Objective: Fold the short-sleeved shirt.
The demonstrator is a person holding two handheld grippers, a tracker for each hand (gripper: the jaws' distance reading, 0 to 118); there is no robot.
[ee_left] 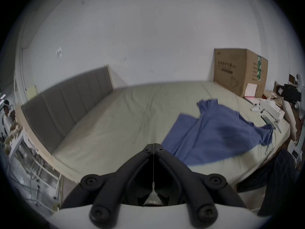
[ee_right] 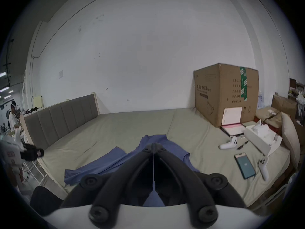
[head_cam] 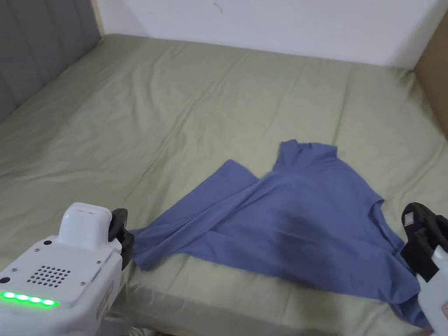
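Observation:
A blue short-sleeved shirt (head_cam: 297,218) lies rumpled and partly bunched on the green bed sheet (head_cam: 175,109), near the bed's front edge. One corner trails off to the left. My left gripper (head_cam: 126,243) hovers just beside that left corner; in its own view the left gripper (ee_left: 153,144) has its jaws pressed together with nothing between them, and the shirt (ee_left: 214,133) lies to its right. My right gripper (head_cam: 418,249) is at the shirt's right edge. In its own view the right gripper (ee_right: 153,143) is shut and empty above the shirt (ee_right: 102,164).
A grey headboard (head_cam: 39,52) lines the bed's left side. A large cardboard box (ee_right: 226,93) stands at the far right corner. A phone (ee_right: 245,165), two white controllers (ee_right: 228,144), a pen and an opened white box (ee_right: 262,136) lie on the bed's right side. A person (ee_right: 13,117) stands far off.

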